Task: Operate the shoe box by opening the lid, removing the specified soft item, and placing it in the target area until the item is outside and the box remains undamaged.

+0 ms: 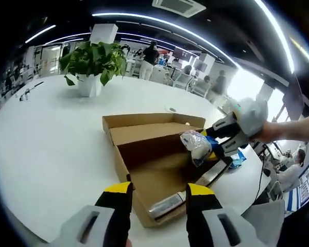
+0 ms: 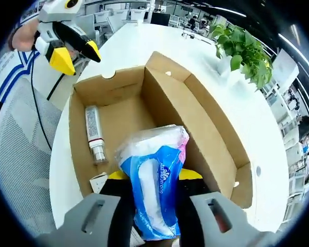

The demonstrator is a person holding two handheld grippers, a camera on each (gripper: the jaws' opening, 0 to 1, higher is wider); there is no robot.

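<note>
An open brown cardboard shoe box [image 1: 144,154] [image 2: 118,87] lies on a white table, its lid folded back. My right gripper [image 2: 149,177] [image 1: 216,141] is shut on a soft pack of tissues in blue and white wrap [image 2: 154,180] [image 1: 196,145], held just above the box's inside. My left gripper [image 1: 158,195] [image 2: 74,54] stands open at the box's near edge, with nothing between its yellow-tipped fingers. A silver tube [image 1: 167,205] [image 2: 94,133] lies on the box floor. A small white item [image 2: 99,181] sits in a box corner.
A potted green plant [image 1: 94,64] [image 2: 242,49] stands on the white table [image 1: 51,134] beyond the box. Blue items [image 1: 238,158] lie by the table's right edge. A mesh chair [image 2: 15,170] and a cable are beside the table. People stand in the office behind.
</note>
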